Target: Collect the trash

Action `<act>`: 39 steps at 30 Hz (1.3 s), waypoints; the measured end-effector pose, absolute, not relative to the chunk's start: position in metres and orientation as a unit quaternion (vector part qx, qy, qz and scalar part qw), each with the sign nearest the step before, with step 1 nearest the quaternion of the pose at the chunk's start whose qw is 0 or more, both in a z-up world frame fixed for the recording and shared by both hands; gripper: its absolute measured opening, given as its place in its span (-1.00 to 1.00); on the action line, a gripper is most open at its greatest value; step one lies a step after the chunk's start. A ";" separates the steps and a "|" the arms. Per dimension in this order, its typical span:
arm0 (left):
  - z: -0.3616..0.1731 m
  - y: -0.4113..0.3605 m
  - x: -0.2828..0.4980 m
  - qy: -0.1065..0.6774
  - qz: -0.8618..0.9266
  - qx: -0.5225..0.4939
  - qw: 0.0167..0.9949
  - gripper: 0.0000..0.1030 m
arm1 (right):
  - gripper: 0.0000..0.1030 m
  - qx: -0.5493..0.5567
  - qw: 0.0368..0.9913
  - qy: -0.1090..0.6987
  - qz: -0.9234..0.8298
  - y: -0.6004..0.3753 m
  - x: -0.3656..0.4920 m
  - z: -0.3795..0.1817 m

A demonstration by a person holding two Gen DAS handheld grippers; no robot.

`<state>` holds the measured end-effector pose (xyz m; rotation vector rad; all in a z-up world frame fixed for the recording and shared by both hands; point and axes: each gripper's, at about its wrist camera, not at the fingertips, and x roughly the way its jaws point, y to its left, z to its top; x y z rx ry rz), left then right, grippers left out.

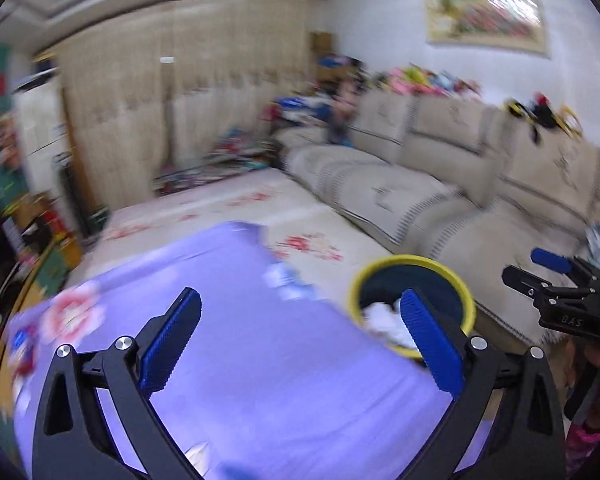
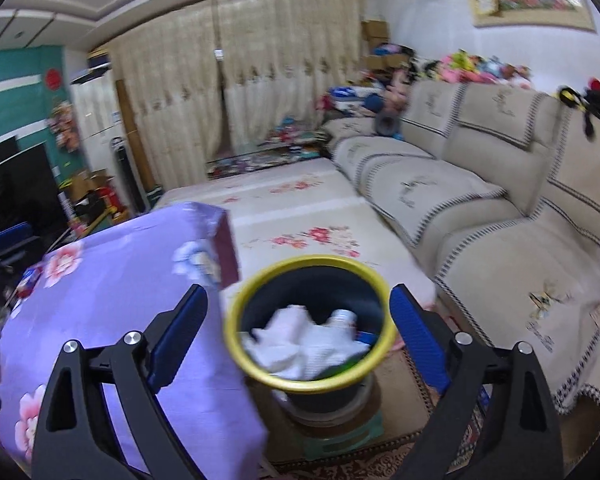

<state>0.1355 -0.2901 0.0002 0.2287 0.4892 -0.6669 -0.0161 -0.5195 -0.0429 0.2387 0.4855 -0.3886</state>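
Both tongs are gaping wide and carrying nothing: the right tongs [image 2: 298, 322] are hanging directly over the yellow-rimmed bin [image 2: 312, 388], which is sitting on the floor just beside the desk [image 2: 112, 320] draped in a purple floral cloth, and the left tongs [image 1: 300, 340] are hovering over that cloth. White crumpled paper [image 2: 300, 344] and a pale bottle-like item [image 2: 342, 316] are already lying in the bin. The likely trouble is a fast swing — the left view is smearing badly, so any reach toward the small light scrap [image 1: 288, 278] near the desk's far edge could be misjudged, knocking it to the floor. What that scrap is, I cannot tell; the bin's lower contents and the desk's near edge are sitting hidden behind the tongs.
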 end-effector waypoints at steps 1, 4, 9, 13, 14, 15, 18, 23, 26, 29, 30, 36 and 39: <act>0.003 -0.267 0.133 0.239 -0.303 0.097 0.917 0.91 | 0.74 0.108 0.949 0.237 -0.180 -0.507 -0.013 -0.039; 0.006 -0.207 0.120 0.234 -0.249 0.068 0.937 0.91 | 0.77 0.095 0.954 0.233 -0.160 -0.481 -0.010 -0.030; 0.003 -0.138 0.103 0.235 -0.179 0.041 0.955 0.91 | 0.80 0.087 0.959 0.231 -0.141 -0.450 -0.012 -0.021; -0.004 -0.101 0.089 0.237 -0.149 0.025 0.960 0.91 | 0.81 0.080 0.960 0.231 -0.136 -0.435 -0.019 -0.017; -0.006 -0.095 0.087 0.237 -0.143 0.023 0.961 0.91 | 0.82 0.077 0.960 0.231 -0.136 -0.432 -0.020 -0.016; -0.009 -0.089 0.084 0.237 -0.138 0.021 0.962 0.91 | 0.82 0.075 0.961 0.231 -0.135 -0.429 -0.022 -0.016; -0.012 -0.078 0.077 0.235 -0.129 0.012 0.963 0.91 | 0.82 0.072 0.961 0.232 -0.131 -0.423 -0.026 -0.015; -0.015 -0.081 0.066 0.236 -0.123 0.011 0.964 0.91 | 0.83 0.073 0.962 0.230 -0.129 -0.420 -0.029 -0.014; -0.012 -0.084 0.063 0.233 -0.120 0.013 0.965 0.91 | 0.83 0.074 0.962 0.230 -0.128 -0.419 -0.030 -0.015; -0.007 -0.085 0.060 0.228 -0.117 0.015 0.966 0.91 | 0.83 0.074 0.962 0.231 -0.127 -0.419 -0.031 -0.015; -0.005 -0.087 0.059 0.227 -0.116 0.015 0.967 0.91 | 0.83 0.074 0.962 0.230 -0.127 -0.419 -0.031 -0.015; -0.002 -0.091 0.057 0.227 -0.119 0.020 0.966 0.91 | 0.83 0.076 0.962 0.229 -0.127 -0.418 -0.031 -0.014; -0.002 -0.092 0.057 0.227 -0.120 0.020 0.966 0.91 | 0.83 0.075 0.962 0.229 -0.127 -0.419 -0.031 -0.014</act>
